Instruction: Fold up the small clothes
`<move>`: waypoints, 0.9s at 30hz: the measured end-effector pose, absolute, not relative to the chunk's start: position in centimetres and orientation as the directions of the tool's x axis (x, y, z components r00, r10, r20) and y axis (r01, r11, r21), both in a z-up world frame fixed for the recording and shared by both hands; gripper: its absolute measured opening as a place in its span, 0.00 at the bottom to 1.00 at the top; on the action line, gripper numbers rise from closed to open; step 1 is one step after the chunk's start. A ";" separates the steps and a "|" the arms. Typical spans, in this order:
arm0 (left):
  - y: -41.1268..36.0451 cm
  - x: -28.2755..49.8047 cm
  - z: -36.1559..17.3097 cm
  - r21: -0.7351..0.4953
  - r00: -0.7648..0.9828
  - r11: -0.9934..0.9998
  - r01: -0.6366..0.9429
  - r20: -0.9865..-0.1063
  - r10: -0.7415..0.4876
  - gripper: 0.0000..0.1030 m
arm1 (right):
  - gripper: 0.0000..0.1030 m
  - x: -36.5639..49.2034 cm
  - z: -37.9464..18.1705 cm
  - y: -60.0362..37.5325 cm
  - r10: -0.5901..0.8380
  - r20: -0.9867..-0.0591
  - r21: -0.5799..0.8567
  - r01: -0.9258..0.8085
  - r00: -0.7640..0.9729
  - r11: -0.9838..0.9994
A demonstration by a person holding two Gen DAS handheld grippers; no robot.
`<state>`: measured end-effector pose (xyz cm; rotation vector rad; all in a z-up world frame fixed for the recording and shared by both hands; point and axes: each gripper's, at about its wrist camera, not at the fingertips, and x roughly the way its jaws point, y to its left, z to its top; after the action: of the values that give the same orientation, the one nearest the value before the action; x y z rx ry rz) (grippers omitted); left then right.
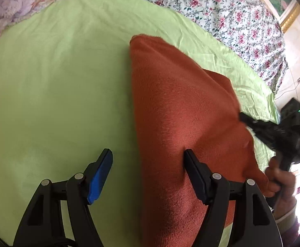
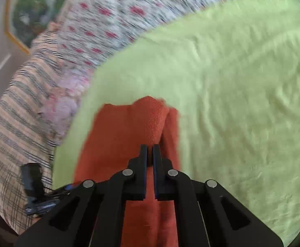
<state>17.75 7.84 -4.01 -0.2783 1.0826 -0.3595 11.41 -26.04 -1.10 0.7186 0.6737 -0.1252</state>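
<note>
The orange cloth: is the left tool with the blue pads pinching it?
No. The left gripper's fingers stand wide apart, one over the green sheet, neither pressing the orange cloth.

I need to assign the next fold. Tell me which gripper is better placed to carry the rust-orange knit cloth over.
Right. The right gripper is shut on a raised fold of the rust-orange knit cloth, so it can likely pull it across the light green sheet. The left gripper is open, holding nothing.

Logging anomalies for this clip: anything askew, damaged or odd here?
Nothing damaged. The orange cloth lies unevenly on the green sheet, one edge lifted where the right gripper pinches it.
</note>
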 end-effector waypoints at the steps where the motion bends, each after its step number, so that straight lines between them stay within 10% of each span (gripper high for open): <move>1: 7.9 17.9 -4.1 -0.403 0.416 0.903 0.146 -0.804 -0.426 0.71 | 0.06 11.7 -1.6 -26.2 0.108 -0.625 0.552 0.339 0.773 0.762; 14: 6.1 17.6 -3.2 -0.342 0.425 0.924 0.170 -0.821 -0.382 0.75 | 0.08 11.5 -1.7 -26.0 0.084 -0.637 0.541 0.366 0.766 0.757; 20: 6.7 11.5 -0.9 -0.291 0.485 0.922 0.256 -0.786 -0.383 0.75 | 0.45 6.0 0.7 -22.4 0.085 -0.600 0.544 0.328 0.796 0.772; 27: 6.5 5.5 -1.1 -0.248 0.486 0.905 0.347 -0.777 -0.400 0.75 | 0.45 2.9 -1.3 -18.5 0.143 -0.650 0.525 0.306 0.746 0.794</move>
<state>5.47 6.51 -1.13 -0.0605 0.9612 -0.4542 2.89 -18.47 -1.33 0.6622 0.7367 -0.0968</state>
